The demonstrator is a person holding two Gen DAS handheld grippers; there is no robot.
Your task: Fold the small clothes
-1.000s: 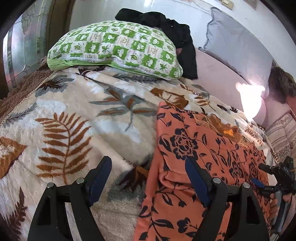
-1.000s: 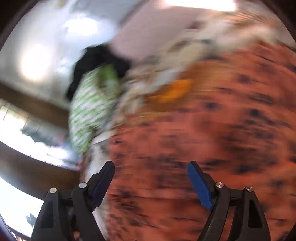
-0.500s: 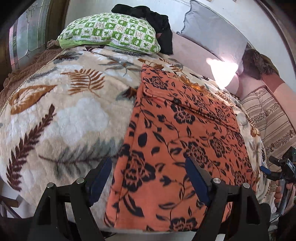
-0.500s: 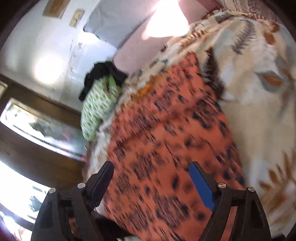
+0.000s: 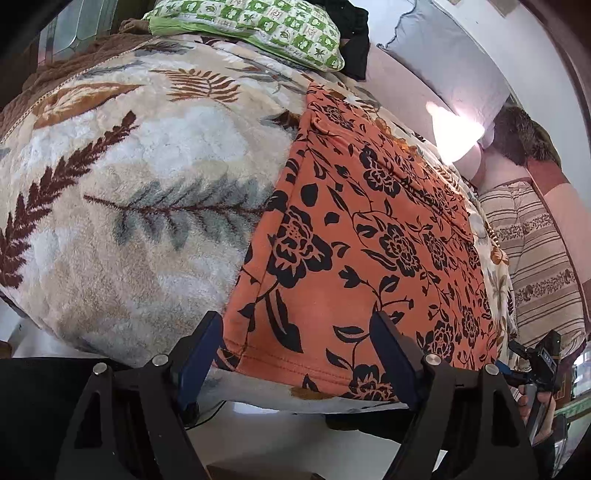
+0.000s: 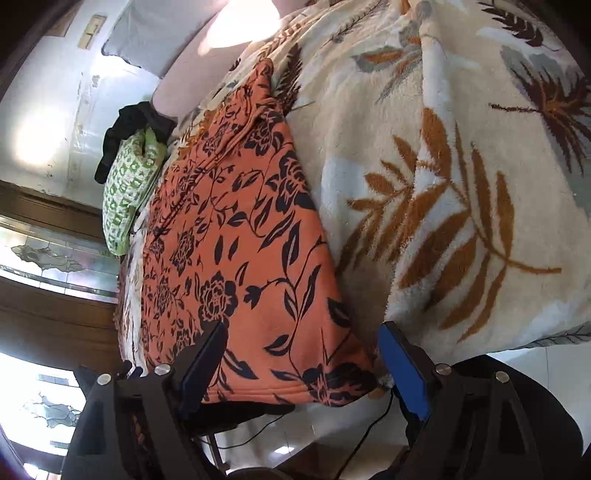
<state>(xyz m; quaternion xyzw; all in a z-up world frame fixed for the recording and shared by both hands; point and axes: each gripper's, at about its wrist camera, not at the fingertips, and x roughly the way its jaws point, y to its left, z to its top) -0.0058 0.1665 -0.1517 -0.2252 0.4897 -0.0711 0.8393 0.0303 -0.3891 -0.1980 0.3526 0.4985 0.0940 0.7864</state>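
Note:
An orange garment with black flowers (image 5: 369, 240) lies spread flat on a bed, its near hem hanging at the bed's front edge. My left gripper (image 5: 295, 332) stands open over the hem's left corner, the pads apart from the cloth. The right gripper (image 5: 535, 362), held in a hand, shows small at the garment's far right corner. In the right wrist view the same garment (image 6: 240, 240) runs away from me. My right gripper (image 6: 303, 347) is open, with the hem's right corner (image 6: 351, 384) lying between its fingers and not pinched.
A fluffy cream blanket with leaf prints (image 5: 129, 184) covers the bed. At the head lie a green checked pillow (image 5: 251, 29), dark clothes (image 5: 354, 37) and a grey pillow (image 5: 443, 55). Striped bedding (image 5: 535, 240) lies to the right. Pale floor with a cable (image 6: 369, 435) lies below the bed edge.
Both grippers have drawn back from over the garment to the bed's front edge, so the near hem and the floor show now. The garment itself lies unmoved.

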